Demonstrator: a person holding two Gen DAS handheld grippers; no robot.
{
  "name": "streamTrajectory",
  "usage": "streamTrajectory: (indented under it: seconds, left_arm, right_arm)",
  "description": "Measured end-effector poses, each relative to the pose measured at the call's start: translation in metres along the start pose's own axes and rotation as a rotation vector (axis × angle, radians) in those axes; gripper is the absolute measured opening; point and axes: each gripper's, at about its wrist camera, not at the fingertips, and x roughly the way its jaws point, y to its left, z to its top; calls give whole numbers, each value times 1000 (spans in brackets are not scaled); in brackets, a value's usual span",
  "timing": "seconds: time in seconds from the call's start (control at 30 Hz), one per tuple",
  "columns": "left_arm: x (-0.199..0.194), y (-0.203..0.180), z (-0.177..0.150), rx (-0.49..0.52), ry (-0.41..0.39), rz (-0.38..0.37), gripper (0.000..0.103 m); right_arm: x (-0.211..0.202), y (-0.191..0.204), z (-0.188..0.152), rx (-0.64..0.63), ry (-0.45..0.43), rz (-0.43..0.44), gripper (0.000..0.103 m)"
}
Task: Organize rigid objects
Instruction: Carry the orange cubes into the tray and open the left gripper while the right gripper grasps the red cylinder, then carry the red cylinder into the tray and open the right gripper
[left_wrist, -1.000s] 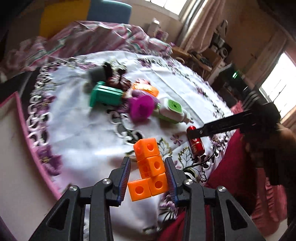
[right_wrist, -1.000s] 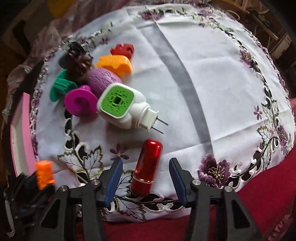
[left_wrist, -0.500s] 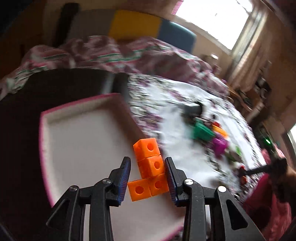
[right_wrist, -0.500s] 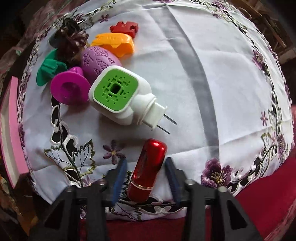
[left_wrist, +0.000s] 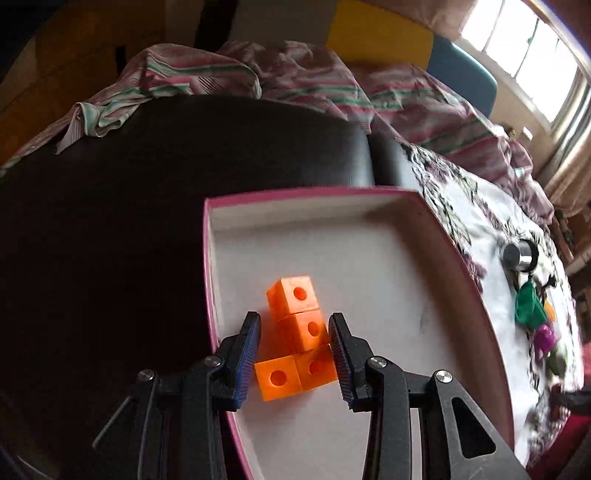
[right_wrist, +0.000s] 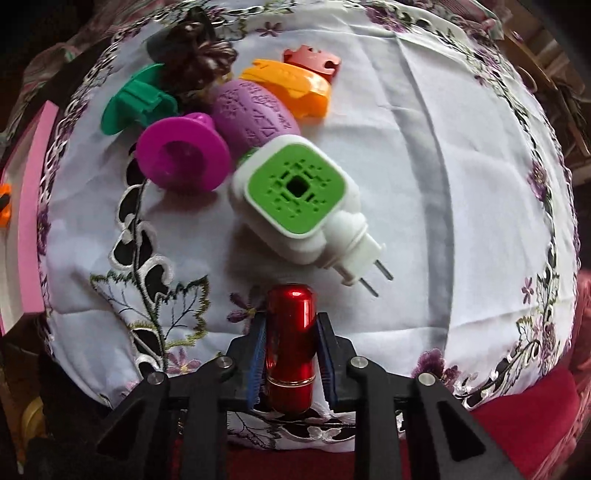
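embroidered tablecloth (right_wrist: 424, 155), toys, plug-in diffuser (right_wrist: 295, 206)

A glossy red metallic tube (right_wrist: 291, 343) is seen on a white embroidered cloth (right_wrist: 424, 155) with openwork edging. Matt orange plastic cubes (left_wrist: 297, 334) are shown over a smooth white tray (left_wrist: 369, 266) rimmed in pink. The green-faced plug-in (right_wrist: 295, 195) is moulded in smooth plastic.

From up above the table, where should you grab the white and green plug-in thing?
Grip the plug-in unit across its white body's two flat sides, coming straight down. It lies flat, green face up, prongs pointing at the red tube; the purple egg crowds its far corner.
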Motion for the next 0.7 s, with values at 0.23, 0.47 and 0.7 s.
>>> streamTrajectory:
  seconds: [0.23, 0.47, 0.7]
  left_arm:
    - [-21, 4, -13, -45, -33, -23, 46]
    - [-65, -11, -45, -57, -104, 30, 60]
    - [-96, -34, -83, -19, -130, 69, 63]
  right_arm:
    - [4, 20, -3, -36, -12, 44, 25]
    - [-7, 29, -13, -90, -35, 65, 25]
    - [-23, 41, -26, -149, -92, 71, 25]
